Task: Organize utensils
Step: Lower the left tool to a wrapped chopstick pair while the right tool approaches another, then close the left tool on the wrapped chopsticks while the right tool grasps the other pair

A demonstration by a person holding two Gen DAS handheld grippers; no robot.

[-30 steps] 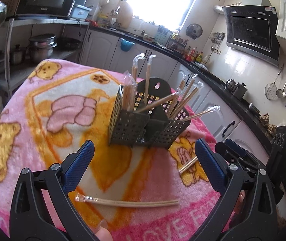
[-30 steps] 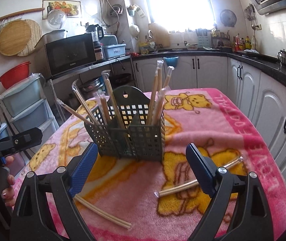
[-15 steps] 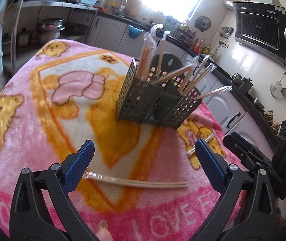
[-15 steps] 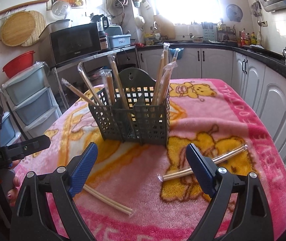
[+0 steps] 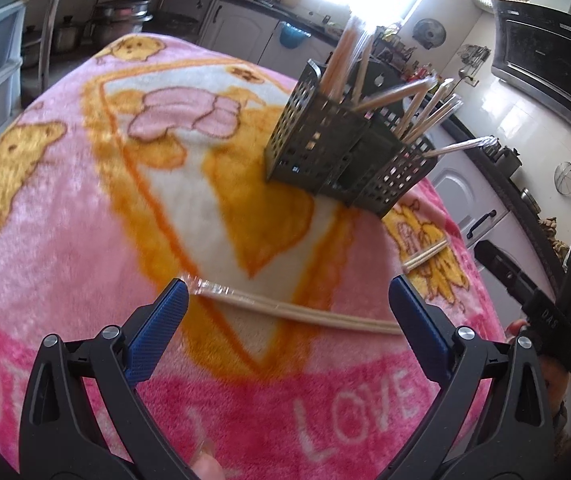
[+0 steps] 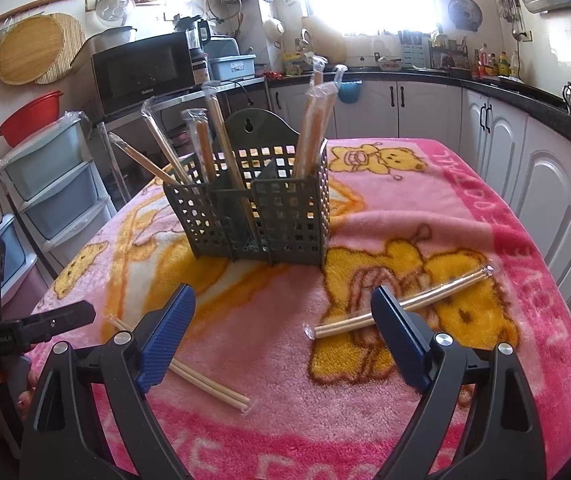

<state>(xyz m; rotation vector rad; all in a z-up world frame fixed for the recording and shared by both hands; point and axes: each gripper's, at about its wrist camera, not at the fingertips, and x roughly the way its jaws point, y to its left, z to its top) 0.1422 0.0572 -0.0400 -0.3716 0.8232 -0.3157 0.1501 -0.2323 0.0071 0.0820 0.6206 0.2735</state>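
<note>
Utensil caddy (image 6: 253, 204) — dark grey-green perforated plastic, square grid holes, split into compartments, arched hanger tab at the back — stands upright mid-bench on a fuzzy pink blanket (image 6: 485, 216) printed with yellow bears. Inside it, cellophane-wrapped wooden chopstick pairs (image 6: 309, 128) lean outward at mixed angles. Two more wrapped pairs lie loose on the blanket: near pair (image 5: 297, 310) flat across the front, directly ahead of the left gripper (image 5: 285, 320), one end just beside the left blue pad; far pair (image 6: 401, 308) lies diagonally on a bear print, and the right gripper (image 6: 283, 332) has its right pad overlapping the middle of it in view. Both jaws are spread wide and hold nothing; pads are ribbed blue rubber on black plastic arms. Left wrist view is motion-blurred and shows the far pair only as a short stub (image 5: 425, 256) past the caddy, plus the range hood (image 5: 541, 60) on the tiled wall. Right wrist view is sharp — shows the near pair (image 6: 209, 380) angled behind its left pad, the left gripper's black body at the left edge, and a microwave (image 6: 141, 72) on a shelf behind.
</note>
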